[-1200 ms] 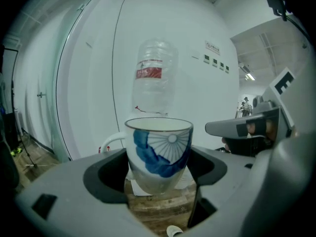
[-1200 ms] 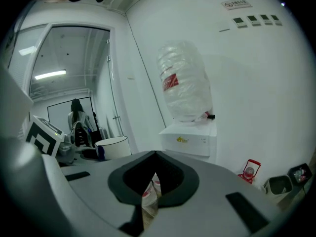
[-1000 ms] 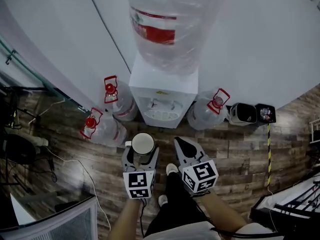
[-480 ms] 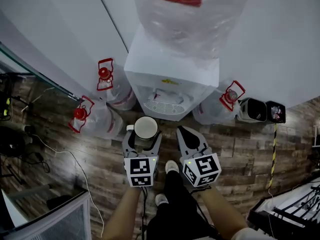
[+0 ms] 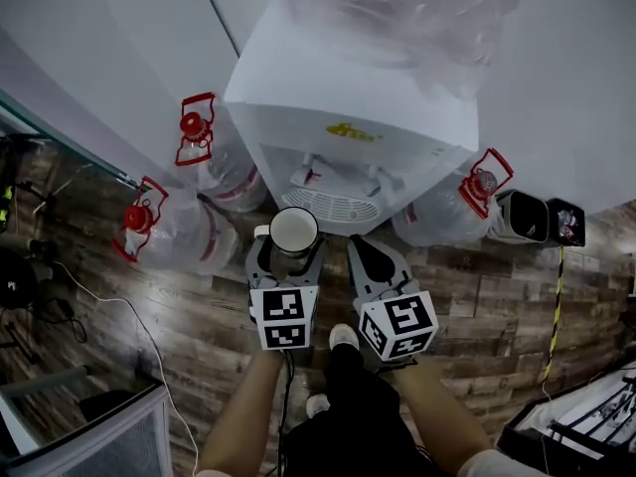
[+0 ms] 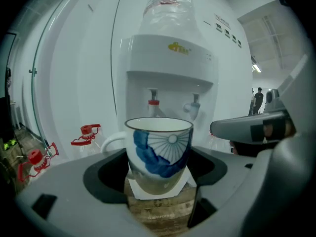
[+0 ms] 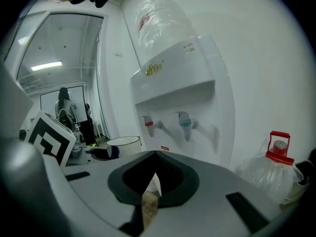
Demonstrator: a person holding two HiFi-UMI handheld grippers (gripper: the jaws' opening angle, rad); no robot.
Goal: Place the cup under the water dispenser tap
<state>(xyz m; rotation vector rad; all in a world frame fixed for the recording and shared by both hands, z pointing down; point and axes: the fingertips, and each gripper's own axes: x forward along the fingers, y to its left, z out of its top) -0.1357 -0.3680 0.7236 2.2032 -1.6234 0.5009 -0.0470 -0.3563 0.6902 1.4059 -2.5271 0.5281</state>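
The left tool [image 5: 286, 264] was clamped on a white cup [image 5: 294, 231] with a blue fan pattern. The cup stood upright between the two jaws, which pressed its sides. In the left gripper view its handle pointed to the left of the frame. The head view showed the cup at the centre of the frame, held above the wooden floor [image 5: 149, 316]. It sat just below the drip grille [image 5: 333, 205] of the white water dispenser [image 5: 348, 137], in front of the machine and not inside its recess.

In the left gripper view the red tap [image 6: 153, 104] and the pale tap [image 6: 194, 104] showed above and behind the cup's rim. The red one was nearly over the middle of the rim and the pale one over its right edge.

The right tool [image 5: 364, 254] was held just right of the left one, at about the same height in the frame. Its jaws were together with nothing between them. In the right gripper view they pointed toward the dispenser front, below the taps.

A large clear bottle [image 5: 417, 8] sat on top of the dispenser. Two spare water bottles with red caps [image 5: 174, 237] lay on the floor at the left of the machine. A third spare bottle [image 5: 452, 212] lay at its right.
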